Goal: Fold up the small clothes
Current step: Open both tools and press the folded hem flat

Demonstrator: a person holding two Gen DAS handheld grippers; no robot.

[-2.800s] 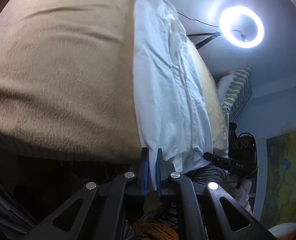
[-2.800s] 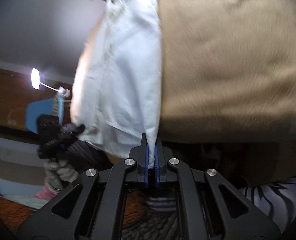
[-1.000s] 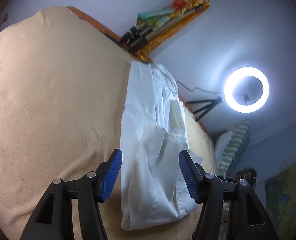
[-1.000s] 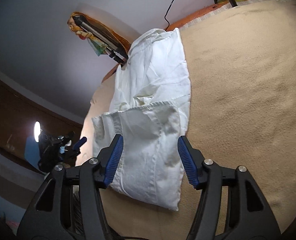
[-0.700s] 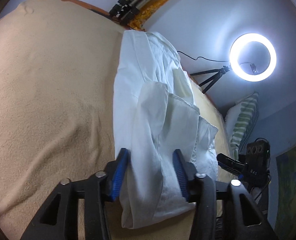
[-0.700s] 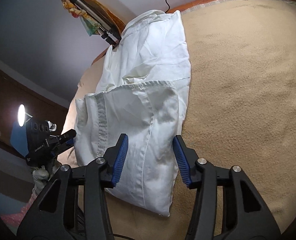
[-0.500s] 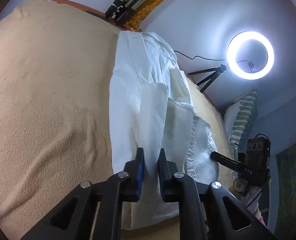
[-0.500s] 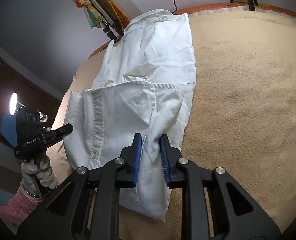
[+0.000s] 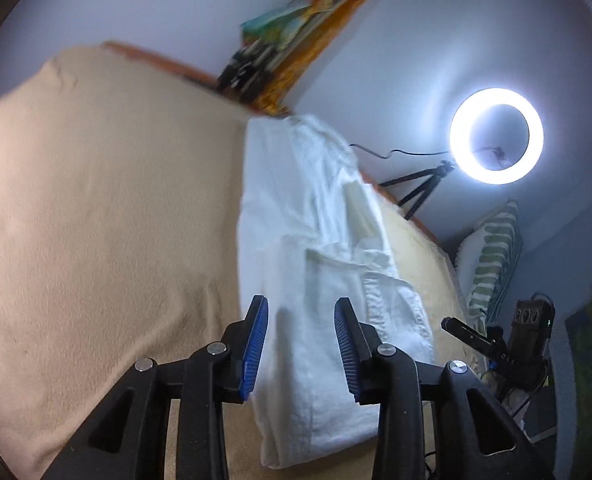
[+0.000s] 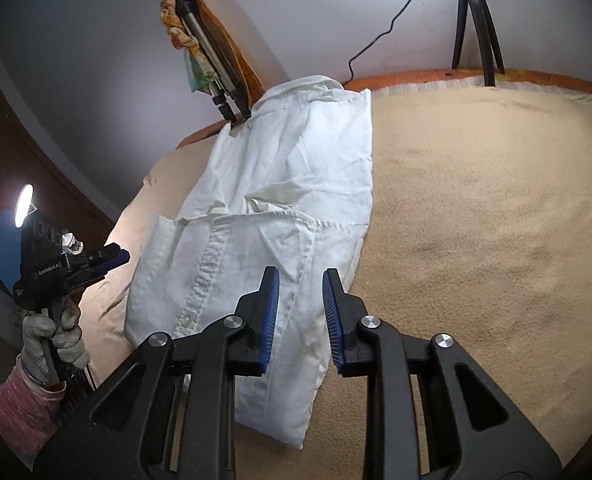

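Note:
A small white button shirt [image 10: 280,208] lies on the beige blanket [image 10: 475,208], its bottom part folded up over its middle. It also shows in the left wrist view [image 9: 319,280]. My right gripper [image 10: 299,312] is open, its blue pads on either side of the folded edge near the shirt's right side. My left gripper [image 9: 300,344] is open above the shirt's left folded edge; it also shows from outside in the right wrist view [image 10: 112,258]. Neither holds cloth.
A ring light [image 9: 495,136] on a tripod stands beyond the bed. Folded tripods wrapped in orange cloth [image 10: 212,60] lean on the wall behind the shirt. A striped pillow [image 9: 491,260] lies at the bed's side.
Both grippers were shut on the shirt's folded edge half a second ago. Both have opened, let go of it and drawn back a little.

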